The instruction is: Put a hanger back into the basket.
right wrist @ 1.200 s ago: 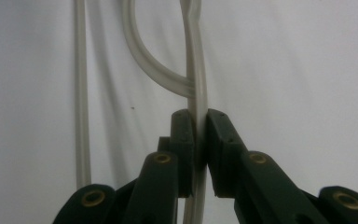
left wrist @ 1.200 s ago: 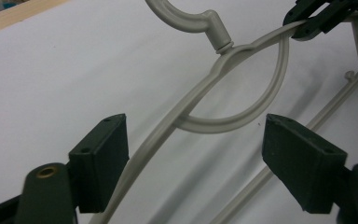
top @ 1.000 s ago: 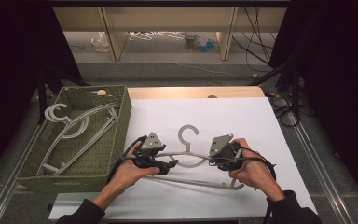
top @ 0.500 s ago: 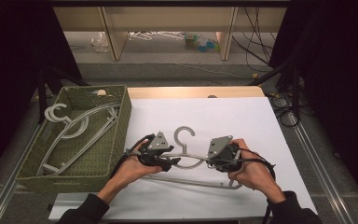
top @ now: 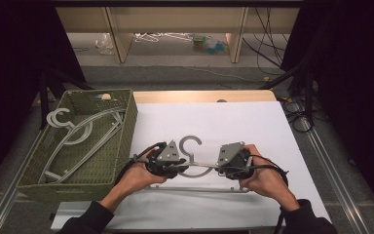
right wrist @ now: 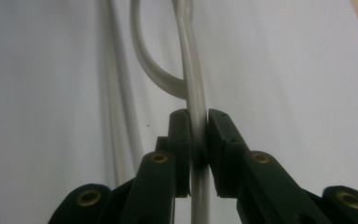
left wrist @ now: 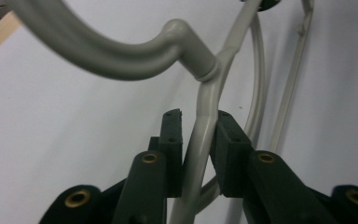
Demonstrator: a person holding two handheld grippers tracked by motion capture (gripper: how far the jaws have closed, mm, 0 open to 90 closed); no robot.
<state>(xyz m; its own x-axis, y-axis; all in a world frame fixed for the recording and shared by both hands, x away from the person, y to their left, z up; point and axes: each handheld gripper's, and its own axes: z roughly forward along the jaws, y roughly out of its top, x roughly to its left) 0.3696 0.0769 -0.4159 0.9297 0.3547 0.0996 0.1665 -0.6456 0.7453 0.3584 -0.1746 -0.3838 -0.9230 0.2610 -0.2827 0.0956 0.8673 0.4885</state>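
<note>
— Hanger [top: 195,163] flat on the white sheet [top: 272,131], hook pointing away from the person, long axis running left to right across the table.

— And the tongs?

— One at each side. Left gripper [left wrist: 199,140] straddling the left shoulder just beside the neck: rod between the pads, touching the right pad [left wrist: 228,154], sliver of daylight on the other side, so closing rather than clamped, by the look of it. Right gripper [right wrist: 198,135] pinched tight on the right shoulder, both pads pressed to the rod.

— Nearer hand?

— Neither, really. Left hand [top: 136,175] and right hand [top: 265,178] about level, hanger neck between them. Each set of jaws crossing the rod at a right angle to it.

— So what governs the lift?

— Probably that left-right axis. Held near the middle at two points, likely to rise level if both hands go up together. Basket [top: 124,141] well off to the left, already holding other hangers [top: 78,139], lying lengthwise along it; likely needs a turn of the held one to match.

— Bottom bar?

— Nearer the person than both grippers, resting on the sheet.
</note>
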